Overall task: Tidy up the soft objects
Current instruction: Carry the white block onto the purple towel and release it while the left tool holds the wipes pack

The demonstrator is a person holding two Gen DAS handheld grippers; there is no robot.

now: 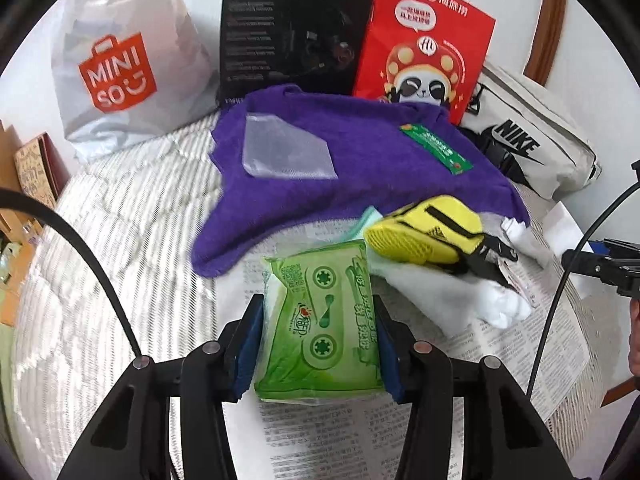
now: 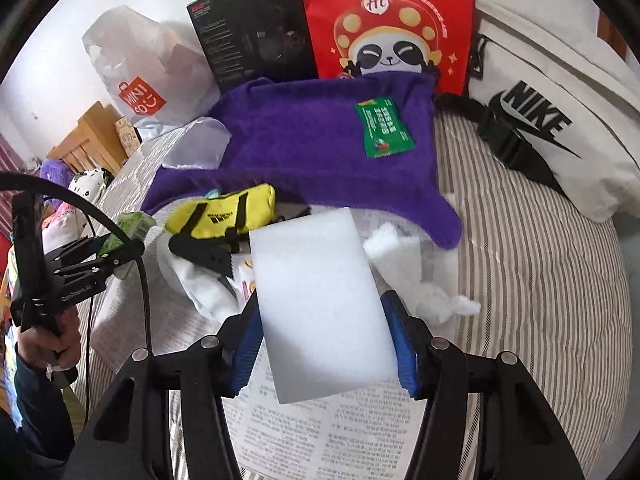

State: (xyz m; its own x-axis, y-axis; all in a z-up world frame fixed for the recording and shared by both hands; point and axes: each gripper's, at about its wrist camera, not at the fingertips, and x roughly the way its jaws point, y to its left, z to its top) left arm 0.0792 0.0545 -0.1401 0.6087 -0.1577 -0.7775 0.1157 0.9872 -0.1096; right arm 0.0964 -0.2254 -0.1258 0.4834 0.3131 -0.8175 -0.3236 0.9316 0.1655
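My left gripper [image 1: 318,344] is shut on a green tissue pack [image 1: 320,320], held above the newspaper [image 1: 320,440]. The blue pads of my right gripper [image 2: 326,340] squeeze a white foam block [image 2: 324,300] on both sides, lifted over the same paper. A yellow pouch [image 1: 428,236] [image 2: 224,216] with black straps lies just past both grippers on white cloth [image 1: 460,296]. Behind it spreads a purple towel [image 1: 344,160] [image 2: 320,144], with a green sachet [image 1: 436,148] [image 2: 384,128] and a clear plastic bag [image 1: 284,148] on it. The left gripper also shows at the left edge of the right wrist view.
Along the back stand a Miniso bag [image 1: 120,68], a black box [image 1: 292,36], a red paper bag [image 1: 424,52] [image 2: 388,20] and a white Nike bag [image 1: 528,140] [image 2: 552,120]. White stuffing [image 2: 424,280] lies right of the foam. The striped quilt [image 2: 540,300] covers the bed.
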